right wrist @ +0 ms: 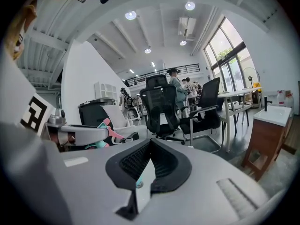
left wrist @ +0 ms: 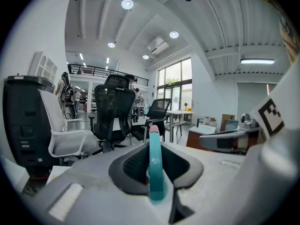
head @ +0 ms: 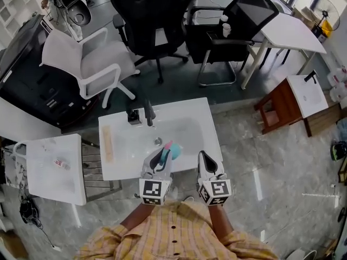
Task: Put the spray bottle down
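Observation:
A teal spray bottle (head: 173,150) with a pink trigger is clamped in my left gripper (head: 161,157), just above the near edge of a white washbasin top (head: 195,112). In the left gripper view the bottle (left wrist: 154,168) stands as a thin teal strip between the black pads, and my left gripper (left wrist: 154,172) is shut on it. My right gripper (head: 206,158) hovers beside it on the right, a short way apart. Its jaws (right wrist: 143,177) show only a narrow slit with nothing in it. The bottle's pink trigger (right wrist: 107,130) shows at that view's left.
A black faucet (head: 148,112) stands at the basin's far left. A small white table (head: 54,167) is at the left and a wooden basin cabinet (head: 282,104) at the right. A white chair (head: 92,61) and black office chairs (head: 154,15) stand beyond.

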### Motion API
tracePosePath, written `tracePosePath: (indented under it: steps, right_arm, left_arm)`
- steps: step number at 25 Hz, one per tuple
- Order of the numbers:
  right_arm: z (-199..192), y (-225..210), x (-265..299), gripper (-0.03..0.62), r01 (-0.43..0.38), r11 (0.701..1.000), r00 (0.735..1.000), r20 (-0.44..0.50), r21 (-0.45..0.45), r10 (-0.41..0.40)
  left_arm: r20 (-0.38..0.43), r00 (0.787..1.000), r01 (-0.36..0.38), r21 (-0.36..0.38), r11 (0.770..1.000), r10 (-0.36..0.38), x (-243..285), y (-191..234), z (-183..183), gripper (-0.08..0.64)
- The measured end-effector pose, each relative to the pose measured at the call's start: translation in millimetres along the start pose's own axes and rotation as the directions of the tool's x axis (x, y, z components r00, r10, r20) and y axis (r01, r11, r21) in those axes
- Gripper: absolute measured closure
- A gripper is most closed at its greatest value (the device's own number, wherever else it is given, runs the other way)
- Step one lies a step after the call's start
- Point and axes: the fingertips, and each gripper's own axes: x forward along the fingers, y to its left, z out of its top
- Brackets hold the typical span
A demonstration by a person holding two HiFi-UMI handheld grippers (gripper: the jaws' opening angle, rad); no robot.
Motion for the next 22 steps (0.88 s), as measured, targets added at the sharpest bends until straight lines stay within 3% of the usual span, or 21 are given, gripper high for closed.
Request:
tracePosePath:
  steps: [10,22]
  right_arm:
    - [12.3,-0.7,40.0,0.592,0.094,0.996,0.996,-0.007,0.006,-0.094]
    - [7.4,-15.3,65.1,0.592,0.083,0.997,0.995,-0.05,-0.009,-0.083]
  left_arm:
    - [-0.035,0.995,0.091,0.028,0.995,-0.09,34.4,32.2,2.2,0.489]
    - [-0.051,0.996,0.071,0.033,0.997,-0.069,78.3,50.0,-1.4,0.489]
